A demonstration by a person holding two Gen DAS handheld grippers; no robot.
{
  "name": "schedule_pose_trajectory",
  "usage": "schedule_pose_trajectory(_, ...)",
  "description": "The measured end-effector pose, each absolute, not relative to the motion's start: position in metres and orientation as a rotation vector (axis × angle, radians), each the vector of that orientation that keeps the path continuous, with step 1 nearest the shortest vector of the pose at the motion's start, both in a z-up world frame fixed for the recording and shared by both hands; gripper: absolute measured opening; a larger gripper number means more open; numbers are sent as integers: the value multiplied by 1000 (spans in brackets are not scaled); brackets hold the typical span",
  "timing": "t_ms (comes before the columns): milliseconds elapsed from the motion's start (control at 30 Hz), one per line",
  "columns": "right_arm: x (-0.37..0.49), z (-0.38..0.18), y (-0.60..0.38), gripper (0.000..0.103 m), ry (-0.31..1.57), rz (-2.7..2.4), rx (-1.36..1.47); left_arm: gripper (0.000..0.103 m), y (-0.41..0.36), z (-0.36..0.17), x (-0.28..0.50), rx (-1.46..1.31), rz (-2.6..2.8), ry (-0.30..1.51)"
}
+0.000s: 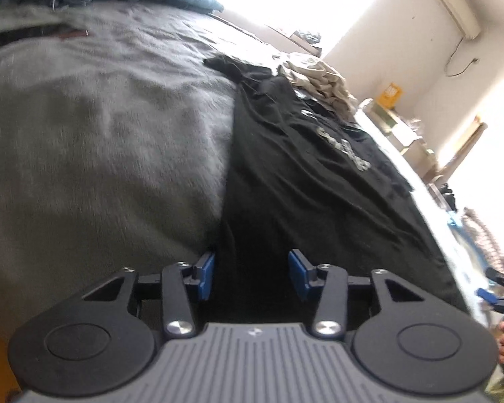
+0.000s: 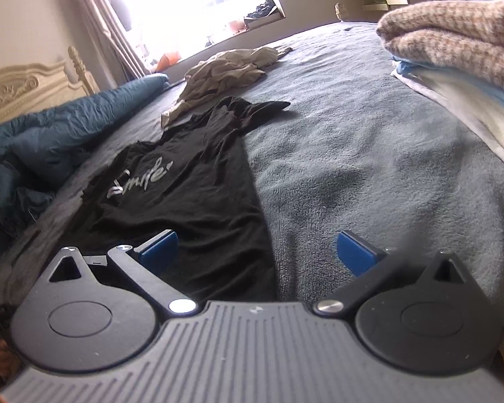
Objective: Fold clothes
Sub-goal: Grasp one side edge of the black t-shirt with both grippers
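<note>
A black T-shirt with pale lettering lies flat along the grey bed cover, its hem nearest me. My left gripper is low over the hem's left corner. Its blue pads stand apart with black cloth lying between them, and I see no pinch. In the right wrist view the same T-shirt stretches away to the left. My right gripper is wide open over the hem's right corner, one pad above the cloth and the other above the bed cover. Part of the right gripper shows at the left wrist view's right edge.
A crumpled beige garment lies beyond the shirt's collar. A teal duvet is bunched by the cream headboard. Folded clothes are stacked at the right. A cluttered shelf stands past the bed's edge.
</note>
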State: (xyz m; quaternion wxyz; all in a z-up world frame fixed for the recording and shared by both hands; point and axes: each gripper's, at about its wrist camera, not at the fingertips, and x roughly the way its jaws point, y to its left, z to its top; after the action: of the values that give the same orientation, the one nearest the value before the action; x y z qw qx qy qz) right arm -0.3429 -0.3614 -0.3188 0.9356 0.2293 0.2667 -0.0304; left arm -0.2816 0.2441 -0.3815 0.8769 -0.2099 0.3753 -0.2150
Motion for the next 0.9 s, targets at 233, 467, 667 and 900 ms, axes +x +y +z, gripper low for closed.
schedule_pose_trajectory(233,-334,-329,-393,101,582,-6,628,30,250,-389,-275,-531,-422,787)
schedule_pose_trajectory(467,-315,-354,-400,94,702,54,712,20,256,-398,-275,-600,-399,776)
schedule_pose_trajectory(667,-336,-359,-384,67,761,111,715,18,248,-394,-272,-546,-379,775)
schedule_pose_trajectory(900,-329,-359,-379,23,807,155,691,6,210,-368,-287,-217,-353,743)
